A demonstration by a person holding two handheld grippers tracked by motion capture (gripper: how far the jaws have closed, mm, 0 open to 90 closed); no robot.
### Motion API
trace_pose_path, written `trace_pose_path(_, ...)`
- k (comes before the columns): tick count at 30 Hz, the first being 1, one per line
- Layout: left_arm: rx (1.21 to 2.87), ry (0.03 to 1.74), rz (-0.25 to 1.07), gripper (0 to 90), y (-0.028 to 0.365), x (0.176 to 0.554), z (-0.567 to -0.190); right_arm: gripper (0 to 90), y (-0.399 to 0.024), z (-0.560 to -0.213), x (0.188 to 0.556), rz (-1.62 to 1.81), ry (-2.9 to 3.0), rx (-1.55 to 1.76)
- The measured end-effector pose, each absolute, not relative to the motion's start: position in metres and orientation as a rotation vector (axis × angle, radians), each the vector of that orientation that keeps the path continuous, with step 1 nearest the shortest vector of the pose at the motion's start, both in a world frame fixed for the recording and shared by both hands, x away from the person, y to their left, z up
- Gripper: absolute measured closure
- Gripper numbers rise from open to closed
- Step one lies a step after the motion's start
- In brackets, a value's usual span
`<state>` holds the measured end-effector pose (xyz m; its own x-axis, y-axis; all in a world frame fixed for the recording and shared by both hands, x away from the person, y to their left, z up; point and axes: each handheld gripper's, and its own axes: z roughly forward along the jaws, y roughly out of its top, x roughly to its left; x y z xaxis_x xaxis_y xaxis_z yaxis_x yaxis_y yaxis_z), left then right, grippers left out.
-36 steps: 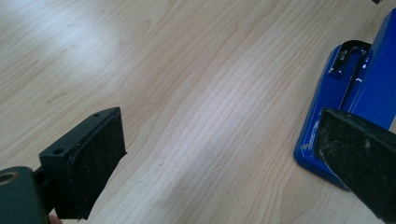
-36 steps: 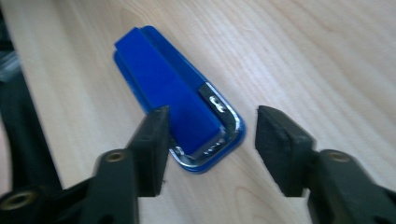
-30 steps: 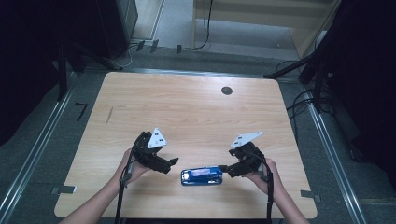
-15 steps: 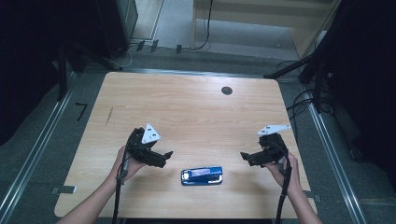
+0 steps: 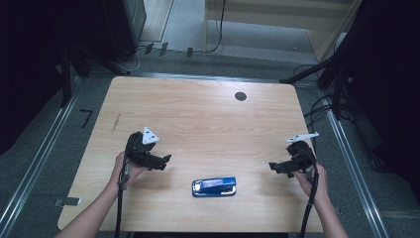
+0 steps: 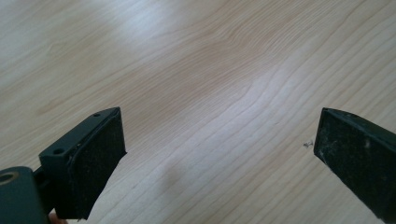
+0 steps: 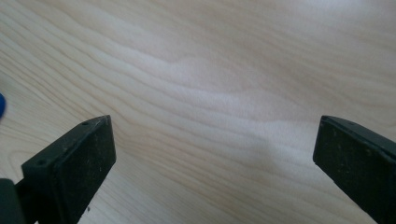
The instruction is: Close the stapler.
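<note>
A blue stapler (image 5: 214, 187) lies flat on the wooden table (image 5: 208, 119) near the front edge, between my two grippers and touched by neither. To its left, my left gripper (image 5: 166, 159) is open and points right toward it; the left gripper view has bare wood between the wide-apart jaws of the left gripper (image 6: 217, 126). My right gripper (image 5: 271, 166) is off to the stapler's right and points left. Its jaws have just been opening and now stand wide, with nothing between them in the right gripper view (image 7: 215, 126). A blue sliver of the stapler (image 7: 1, 106) shows at that view's left edge.
A small dark round hole (image 5: 240, 96) sits in the tabletop at the back right. Cables (image 5: 317, 106) and dark equipment stand on the floor around the table. Metal rails (image 5: 44, 148) run along both sides.
The right gripper has let go of the stapler's right end and drawn away to the right. The left gripper has shifted a little to the left. The stapler stays where it lay.
</note>
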<state>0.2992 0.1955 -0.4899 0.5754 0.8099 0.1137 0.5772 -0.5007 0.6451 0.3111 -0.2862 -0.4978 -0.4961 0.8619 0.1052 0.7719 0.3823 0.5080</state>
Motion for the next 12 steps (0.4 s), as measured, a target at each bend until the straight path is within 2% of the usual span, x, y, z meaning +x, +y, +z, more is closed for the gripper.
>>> trace_pose_path(12,2.312,1.171,0.533,2.6,0.2,0.309,-0.508,0.0,-0.296,-0.528,0.315,0.687,2.451,1.496)
